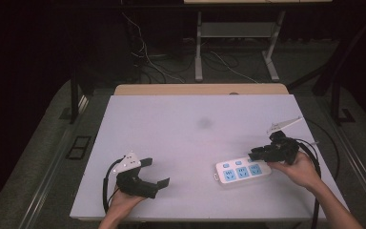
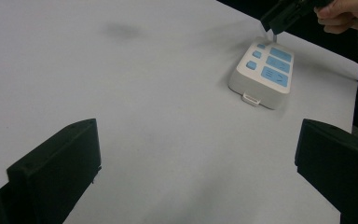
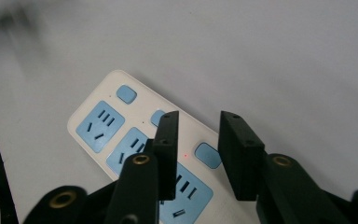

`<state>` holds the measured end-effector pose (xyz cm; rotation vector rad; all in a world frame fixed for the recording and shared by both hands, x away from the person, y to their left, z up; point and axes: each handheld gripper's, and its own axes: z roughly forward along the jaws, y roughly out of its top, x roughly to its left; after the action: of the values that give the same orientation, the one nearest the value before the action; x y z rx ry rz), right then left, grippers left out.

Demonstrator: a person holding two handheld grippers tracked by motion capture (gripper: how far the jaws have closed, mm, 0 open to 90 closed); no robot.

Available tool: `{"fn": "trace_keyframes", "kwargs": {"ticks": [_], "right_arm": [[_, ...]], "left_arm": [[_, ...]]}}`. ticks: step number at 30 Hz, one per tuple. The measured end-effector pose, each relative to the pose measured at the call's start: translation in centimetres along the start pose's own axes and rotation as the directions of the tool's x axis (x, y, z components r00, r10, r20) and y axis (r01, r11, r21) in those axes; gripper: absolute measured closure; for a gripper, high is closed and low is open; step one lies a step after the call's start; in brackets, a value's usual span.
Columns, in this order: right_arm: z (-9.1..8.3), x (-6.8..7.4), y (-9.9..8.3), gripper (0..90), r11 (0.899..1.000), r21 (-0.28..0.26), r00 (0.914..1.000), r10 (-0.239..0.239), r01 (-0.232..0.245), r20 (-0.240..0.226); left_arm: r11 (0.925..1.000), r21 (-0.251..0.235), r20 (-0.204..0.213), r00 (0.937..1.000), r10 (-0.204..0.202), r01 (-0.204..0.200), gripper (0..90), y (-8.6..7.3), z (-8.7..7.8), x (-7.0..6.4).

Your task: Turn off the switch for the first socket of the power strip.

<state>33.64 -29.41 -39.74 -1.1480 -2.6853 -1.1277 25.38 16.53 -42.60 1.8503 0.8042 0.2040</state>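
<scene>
**A:** What do you get from the high view?

**B:** I see a white power strip (image 1: pixel 243 172) lying flat on the white table (image 1: pixel 181 143), toward the right front. My right gripper (image 1: pixel 256 154) sits just over its far right end, held by the right hand (image 1: pixel 301 169). The left gripper (image 1: pixel 156 172) rests near the front left, well apart from the strip, in the left hand (image 1: pixel 121 202).

**A:** And the left gripper view?

**B:** My two jaws stand wide apart with nothing between them, just bare table. The power strip (image 2: pixel 263 73) lies farther off at upper right, blue sockets and buttons facing up. The right gripper (image 2: pixel 272 21) hangs just above its far end.

**A:** The right gripper view?

**B:** Here the jaws are at a narrow gap, not gripping anything. They hover over the power strip (image 3: pixel 121 135), with the row of blue buttons (image 3: pixel 126 94) under and between them and a small red dot of light beside one. I can't tell whether a jaw tip touches the strip.
</scene>
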Motion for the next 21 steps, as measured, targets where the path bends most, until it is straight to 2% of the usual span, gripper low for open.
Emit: {"fn": "trace_keyframes", "kwargs": {"ticks": [3,10,21], "right_arm": [[0.2,-0.2,0.0,79.4,1.0,0.013,1.0,0.006,-0.006,-0.005],[0.6,-0.6,-0.1,89.6,0.999,0.03,0.9998,0.013,-0.012,-0.013],[1.5,-0.8,-0.2,89.7,0.998,0.069,0.9999,0.008,-0.007,-0.011]], "left_arm": [[1.0,0.001,0.0,1.0,0.0,0.0,0.0,0.0,0.0,0.0],[1.0,0.004,0.0,1.0,0.004,-0.004,0.0,0.0,0.0,0.0],[1.0,0.006,0.001,1.0,0.004,-0.004,0.0,0.0,0.0,0.0]]}}
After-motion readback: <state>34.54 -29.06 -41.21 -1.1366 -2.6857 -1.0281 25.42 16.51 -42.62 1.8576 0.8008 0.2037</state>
